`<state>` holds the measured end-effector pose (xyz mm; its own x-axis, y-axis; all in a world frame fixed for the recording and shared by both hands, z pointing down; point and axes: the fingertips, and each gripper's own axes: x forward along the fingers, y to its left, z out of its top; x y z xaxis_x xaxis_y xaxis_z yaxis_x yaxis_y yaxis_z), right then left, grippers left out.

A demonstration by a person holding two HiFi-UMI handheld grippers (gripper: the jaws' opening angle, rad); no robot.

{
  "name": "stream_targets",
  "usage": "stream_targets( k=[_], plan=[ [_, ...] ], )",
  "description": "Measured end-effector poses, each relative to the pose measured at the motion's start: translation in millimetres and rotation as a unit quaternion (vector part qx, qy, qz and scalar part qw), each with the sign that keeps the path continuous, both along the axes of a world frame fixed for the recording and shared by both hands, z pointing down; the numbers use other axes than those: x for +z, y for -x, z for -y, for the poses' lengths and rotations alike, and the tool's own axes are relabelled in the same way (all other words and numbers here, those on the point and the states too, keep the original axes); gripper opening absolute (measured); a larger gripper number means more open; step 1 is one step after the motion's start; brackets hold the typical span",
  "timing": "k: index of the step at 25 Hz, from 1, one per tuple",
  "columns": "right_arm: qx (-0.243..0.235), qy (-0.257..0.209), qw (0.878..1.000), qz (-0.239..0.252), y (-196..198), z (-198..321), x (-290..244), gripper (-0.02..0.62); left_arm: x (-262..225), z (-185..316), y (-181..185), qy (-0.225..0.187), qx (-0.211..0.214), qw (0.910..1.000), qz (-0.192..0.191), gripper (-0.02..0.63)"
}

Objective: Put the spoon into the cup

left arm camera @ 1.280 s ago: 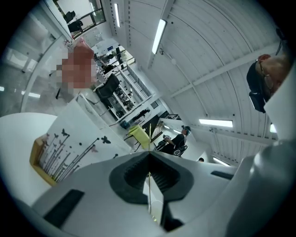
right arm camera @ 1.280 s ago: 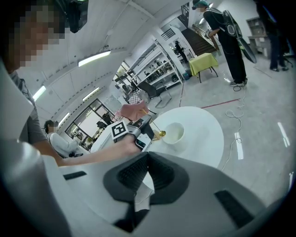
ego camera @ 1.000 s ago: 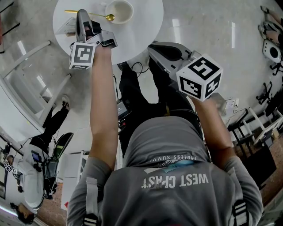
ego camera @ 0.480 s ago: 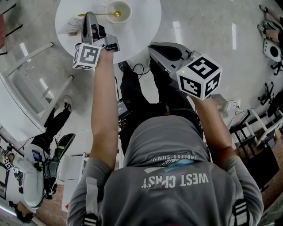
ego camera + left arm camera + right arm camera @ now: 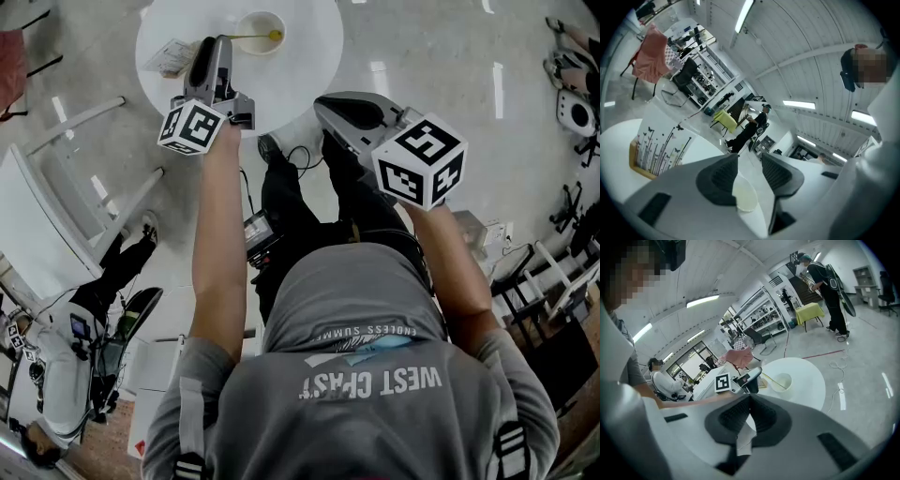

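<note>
A cream cup (image 5: 260,33) stands on the round white table (image 5: 300,66) at the top of the head view. The gold spoon (image 5: 251,37) lies in it, bowl at the right rim and handle sticking out to the left. My left gripper (image 5: 218,42) is just left of the cup, by the handle's end. Its jaws have just been opening and stand open with nothing between them (image 5: 750,157). The cup (image 5: 745,199) shows under them. My right gripper (image 5: 328,105) hovers off the table's near edge, jaws shut (image 5: 750,401). The right gripper view shows the cup (image 5: 782,380) too.
A patterned napkin box (image 5: 172,56) sits on the table left of the left gripper, also in the left gripper view (image 5: 656,150). A white chair (image 5: 56,187) stands at the left, a cable (image 5: 291,150) lies by the person's legs, and another person (image 5: 56,375) stands lower left.
The left gripper carried the spoon rightward until its bowl was in the cup, then let go; the spoon now rests in the cup. The right gripper has stayed put.
</note>
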<state>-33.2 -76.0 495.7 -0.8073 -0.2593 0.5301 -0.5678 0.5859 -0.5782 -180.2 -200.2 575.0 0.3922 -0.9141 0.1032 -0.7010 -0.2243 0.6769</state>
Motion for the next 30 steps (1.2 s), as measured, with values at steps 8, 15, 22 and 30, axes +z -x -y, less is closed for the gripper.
stream_targets(
  k=[8, 15, 22, 30],
  plan=[
    [-0.008, -0.039, 0.999, 0.008, 0, 4, -32, 0.002, -37, -17, -6, -0.028, 0.064, 0.9952, 0.068, 0.158],
    [-0.015, -0.077, 0.997, 0.015, 2, 6, -56, 0.002, -74, -44, -11, -0.062, 0.113, 0.9843, 0.121, 0.156],
    [-0.005, -0.14, 0.99, 0.029, -6, 10, -98, 0.002, -131, -86, -14, -0.107, 0.168, 0.9591, 0.202, 0.031],
    [-0.028, -0.285, 0.958, 0.034, -7, -11, -167, 0.0, -210, -135, -15, -0.181, 0.208, 0.9213, 0.274, 0.003]
  ],
)
